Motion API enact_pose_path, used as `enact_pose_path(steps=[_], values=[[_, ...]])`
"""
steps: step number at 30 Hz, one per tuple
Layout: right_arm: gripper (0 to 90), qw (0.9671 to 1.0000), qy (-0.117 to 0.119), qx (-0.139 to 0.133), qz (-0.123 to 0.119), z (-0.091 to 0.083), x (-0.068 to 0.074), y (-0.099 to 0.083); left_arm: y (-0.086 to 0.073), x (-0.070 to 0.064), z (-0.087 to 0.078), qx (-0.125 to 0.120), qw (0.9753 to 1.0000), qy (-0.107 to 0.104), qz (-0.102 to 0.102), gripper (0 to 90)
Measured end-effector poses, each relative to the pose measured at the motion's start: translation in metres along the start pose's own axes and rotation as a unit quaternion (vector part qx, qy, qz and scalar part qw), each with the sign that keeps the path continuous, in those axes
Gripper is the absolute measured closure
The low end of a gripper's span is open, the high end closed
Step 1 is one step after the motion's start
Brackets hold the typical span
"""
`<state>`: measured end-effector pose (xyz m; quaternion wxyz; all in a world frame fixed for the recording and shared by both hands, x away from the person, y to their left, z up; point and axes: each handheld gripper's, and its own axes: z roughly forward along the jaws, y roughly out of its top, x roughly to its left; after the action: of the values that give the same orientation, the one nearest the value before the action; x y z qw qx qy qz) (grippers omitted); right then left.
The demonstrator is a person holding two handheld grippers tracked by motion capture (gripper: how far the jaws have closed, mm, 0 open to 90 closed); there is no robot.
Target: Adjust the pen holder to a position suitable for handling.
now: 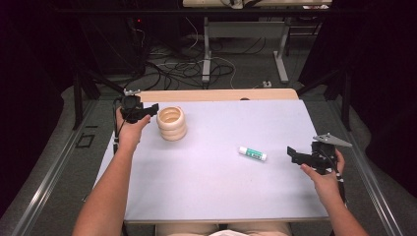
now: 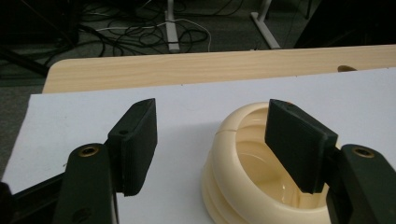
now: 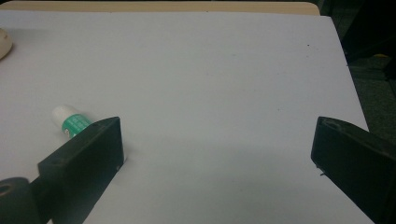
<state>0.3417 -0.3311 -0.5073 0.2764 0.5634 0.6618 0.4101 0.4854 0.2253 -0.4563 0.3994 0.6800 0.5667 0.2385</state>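
Note:
A cream stack of rings [image 1: 171, 123] stands on the white sheet at the back left; it is hollow in the middle [image 2: 233, 186]. My left gripper [image 1: 152, 109] is open right beside its left side. In the left gripper view that gripper [image 2: 215, 140] has one jaw over the hollow and the other outside the wall. A white glue stick with a green label [image 1: 253, 154] lies flat right of centre. My right gripper [image 1: 291, 153] is wide open a short way to its right, with nothing between its jaws [image 3: 219, 154]. The glue stick [image 3: 70, 122] shows partly behind the left jaw.
The white sheet [image 1: 221, 191] covers most of a light wooden table, whose bare strip [image 1: 216, 95] runs along the far edge. Cables and metal desk legs [image 1: 206, 64] lie on the floor beyond. A sliver of the ring stack [image 3: 3, 44] shows at the far left.

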Motion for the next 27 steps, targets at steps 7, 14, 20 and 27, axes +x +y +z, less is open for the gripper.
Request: enact_pose_path(steps=[7, 14, 20, 27], values=[[2.0, 1.0, 0.005, 0.005, 0.0, 0.0, 0.0, -0.001, -0.005, 0.0, 0.016, 0.024, 0.9996, -0.011, 0.011, 36.4], [2.3, 1.0, 0.006, 0.006, 0.002, 0.0, 0.0, -0.001, -0.008, -0.004, 0.031, 0.043, 0.999, -0.012, 0.01, 38.9], [2.6, 1.0, 0.003, 0.007, 0.0, 0.0, 0.0, -0.002, -0.012, -0.007, 0.041, 0.06, 0.9981, -0.011, 0.008, 41.5], [2.9, 1.0, 0.003, 0.006, 0.0, 0.0, -0.001, -0.002, -0.015, -0.007, 0.048, 0.074, 0.9972, -0.007, 0.001, 49.4]])
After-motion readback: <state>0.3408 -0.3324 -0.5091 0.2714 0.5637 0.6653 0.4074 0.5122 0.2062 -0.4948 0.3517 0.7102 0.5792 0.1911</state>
